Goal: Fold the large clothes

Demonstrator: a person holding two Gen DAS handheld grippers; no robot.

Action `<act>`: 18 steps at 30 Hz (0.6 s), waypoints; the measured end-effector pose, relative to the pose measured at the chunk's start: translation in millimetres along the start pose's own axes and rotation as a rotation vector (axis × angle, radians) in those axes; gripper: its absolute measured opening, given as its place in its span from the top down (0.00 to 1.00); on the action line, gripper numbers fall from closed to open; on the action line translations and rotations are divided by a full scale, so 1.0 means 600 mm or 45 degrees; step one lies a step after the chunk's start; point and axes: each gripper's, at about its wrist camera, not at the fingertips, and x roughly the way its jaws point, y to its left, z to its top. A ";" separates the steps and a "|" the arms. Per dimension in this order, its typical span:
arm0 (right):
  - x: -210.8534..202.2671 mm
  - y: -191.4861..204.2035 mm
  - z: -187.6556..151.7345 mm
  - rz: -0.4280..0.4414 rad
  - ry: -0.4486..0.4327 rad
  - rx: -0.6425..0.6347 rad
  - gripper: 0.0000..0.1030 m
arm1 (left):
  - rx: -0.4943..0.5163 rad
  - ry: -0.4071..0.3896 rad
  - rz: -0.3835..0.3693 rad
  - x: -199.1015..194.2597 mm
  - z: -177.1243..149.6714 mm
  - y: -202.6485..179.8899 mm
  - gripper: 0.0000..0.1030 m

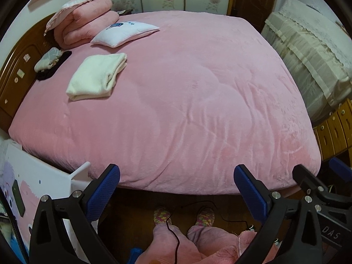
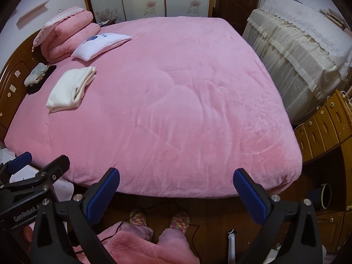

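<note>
My left tool [image 1: 177, 189] and right tool [image 2: 177, 190] hang spread wide, gripping nothing, above the pink bed [image 1: 187, 101]; a folded cream garment [image 1: 96, 77] lies there.

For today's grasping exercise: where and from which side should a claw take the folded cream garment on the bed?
Grip the folded cream garment at its layered open edges, on the side facing the white pillow. Come in low from there: the stacked layers show there, so one pinch catches them all.

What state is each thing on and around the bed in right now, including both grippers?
Left gripper: open, empty, above the floor at the bed's edge.
Right gripper: open, empty, beside the left.
White garment: folded, lying on the bed.
Pink quilt: folded, stacked by the headboard.
White pillow: lying flat.
Pink cover: spread, lightly wrinkled.
Door: closed.
</note>
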 end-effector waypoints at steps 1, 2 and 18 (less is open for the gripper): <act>-0.002 -0.003 0.001 -0.008 -0.006 0.002 0.00 | 0.006 0.001 0.001 0.000 0.000 -0.006 0.01; -0.003 -0.007 0.002 -0.013 -0.009 0.006 0.00 | 0.012 -0.001 0.001 0.000 -0.001 -0.010 0.01; 0.006 -0.020 -0.002 -0.005 0.036 0.037 0.00 | -0.014 -0.008 -0.022 -0.002 0.001 -0.012 0.01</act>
